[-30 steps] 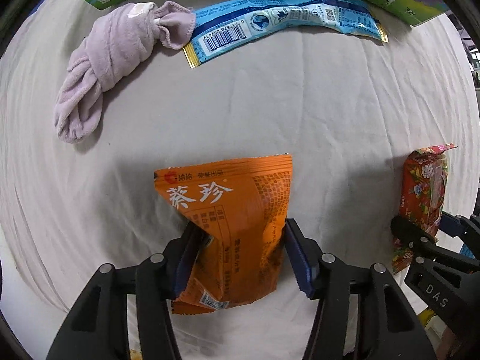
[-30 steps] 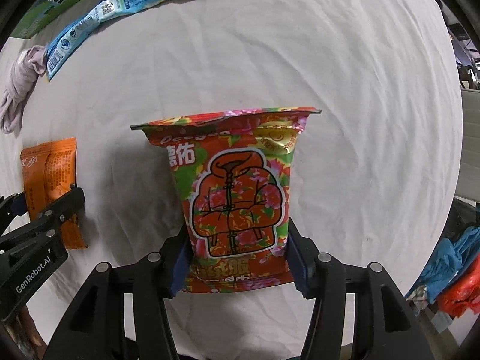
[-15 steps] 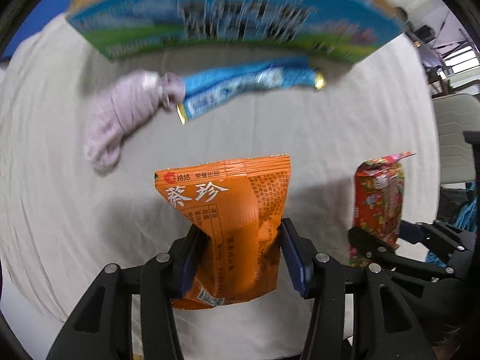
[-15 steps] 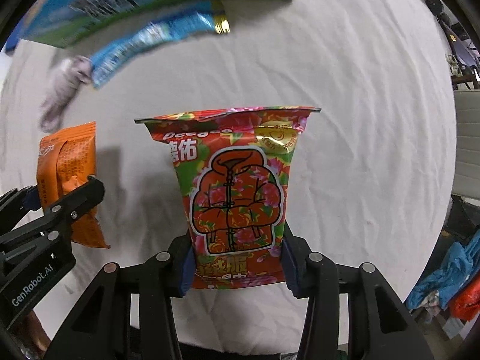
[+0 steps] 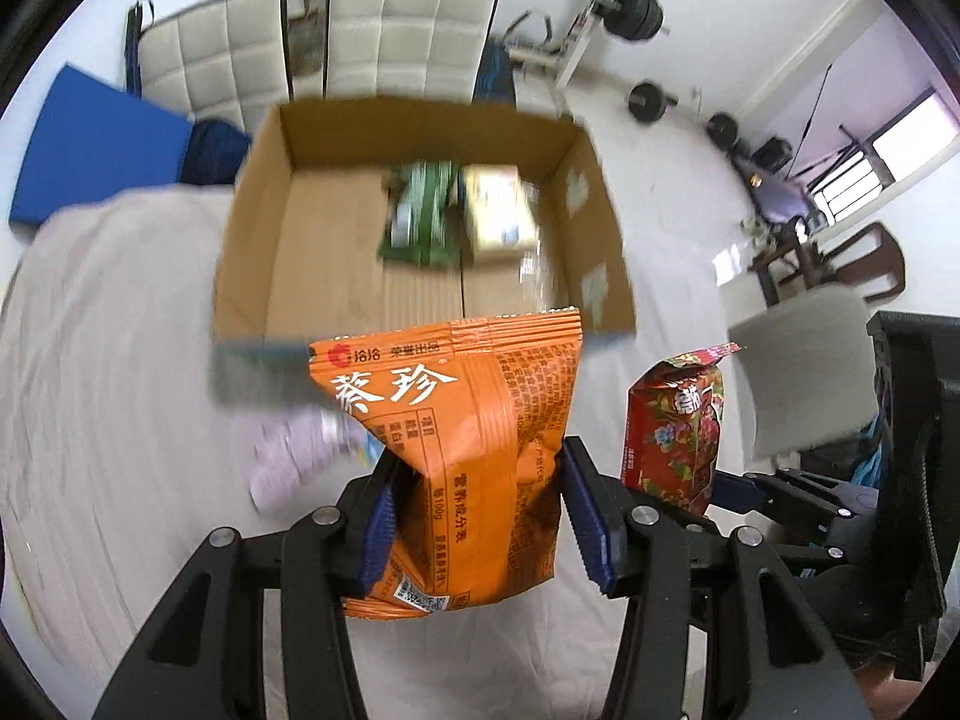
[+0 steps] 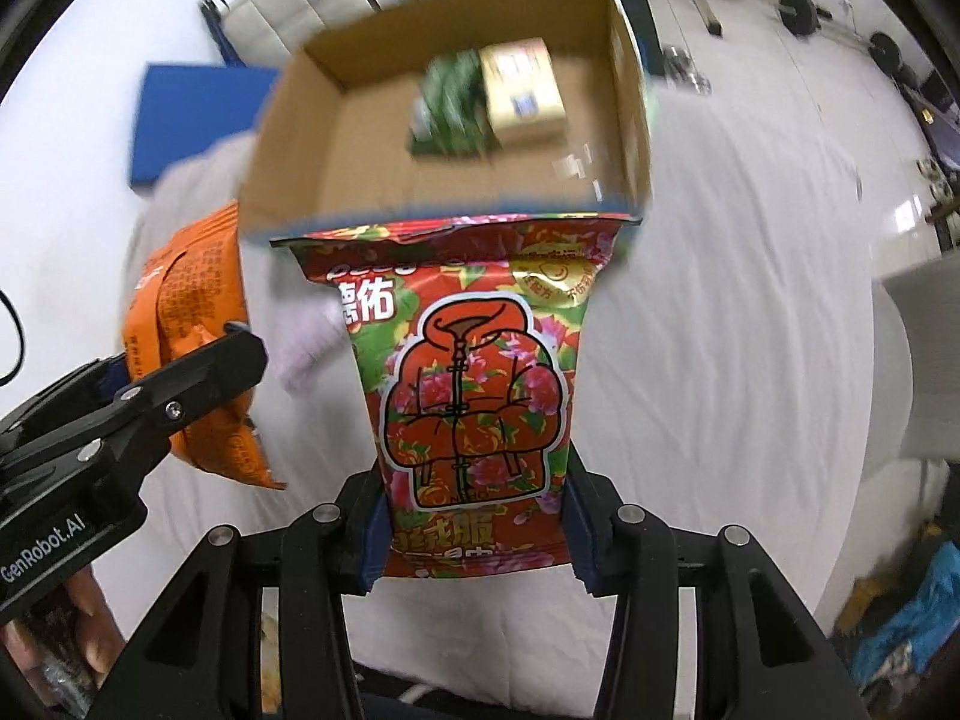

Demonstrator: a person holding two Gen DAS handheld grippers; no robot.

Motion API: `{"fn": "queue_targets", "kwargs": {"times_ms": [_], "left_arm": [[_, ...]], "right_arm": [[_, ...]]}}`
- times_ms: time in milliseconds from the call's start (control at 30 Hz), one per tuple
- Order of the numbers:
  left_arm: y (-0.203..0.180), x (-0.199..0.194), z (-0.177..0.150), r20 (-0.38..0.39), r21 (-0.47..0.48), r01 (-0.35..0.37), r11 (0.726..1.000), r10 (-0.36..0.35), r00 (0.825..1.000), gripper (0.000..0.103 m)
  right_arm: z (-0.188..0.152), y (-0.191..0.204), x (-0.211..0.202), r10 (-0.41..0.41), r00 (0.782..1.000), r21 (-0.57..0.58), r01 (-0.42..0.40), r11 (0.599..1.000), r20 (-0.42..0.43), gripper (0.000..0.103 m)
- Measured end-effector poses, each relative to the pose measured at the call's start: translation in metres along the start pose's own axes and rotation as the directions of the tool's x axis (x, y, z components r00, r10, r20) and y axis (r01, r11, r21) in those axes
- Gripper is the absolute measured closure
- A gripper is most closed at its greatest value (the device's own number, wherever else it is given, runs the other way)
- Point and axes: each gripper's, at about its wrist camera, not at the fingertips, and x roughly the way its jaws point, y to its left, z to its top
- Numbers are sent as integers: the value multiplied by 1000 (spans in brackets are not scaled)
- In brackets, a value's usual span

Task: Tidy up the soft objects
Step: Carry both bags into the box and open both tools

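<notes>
Orange snack bag (image 5: 474, 468): creased, upright, clamped in left hand-held gripper (image 5: 480, 510).
Floral red snack bag (image 6: 474, 402): puffy, clamped in right hand-held gripper (image 6: 474, 525).
Pose: both raised before open cardboard box (image 5: 252, 228).

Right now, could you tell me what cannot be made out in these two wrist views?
- Green packet and yellow packet in the cardboard box: motion blur makes their print unreadable, both views.
- Pale cloth: blurred, partly behind the orange bag, left view.
- Red floral bag: lower edge hidden between the right gripper pads.
- Orange bag's lower corner: hidden by the left gripper.
</notes>
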Motion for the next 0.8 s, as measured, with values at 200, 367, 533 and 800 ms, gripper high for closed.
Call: {"fn": "queue_targets", "kwargs": {"times_ms": [200, 367, 533, 800], "left_arm": [[13, 6, 63, 33, 9, -23, 1000, 23, 999, 56], [34, 39, 106, -18, -6, -48, 999, 48, 999, 56], [59, 89, 146, -105, -36, -70, 997, 66, 992, 56], [81, 156, 184, -208, -42, -119, 992, 108, 972, 56]], "right_arm": [[69, 0, -22, -36, 997, -14, 37, 999, 70, 54], [112, -10, -2, -77, 996, 8, 77, 997, 43, 54], [155, -32, 46, -101, 994, 59, 103, 993, -32, 54], [166, -41, 121, -165, 969, 45, 176, 983, -185, 54]]}}
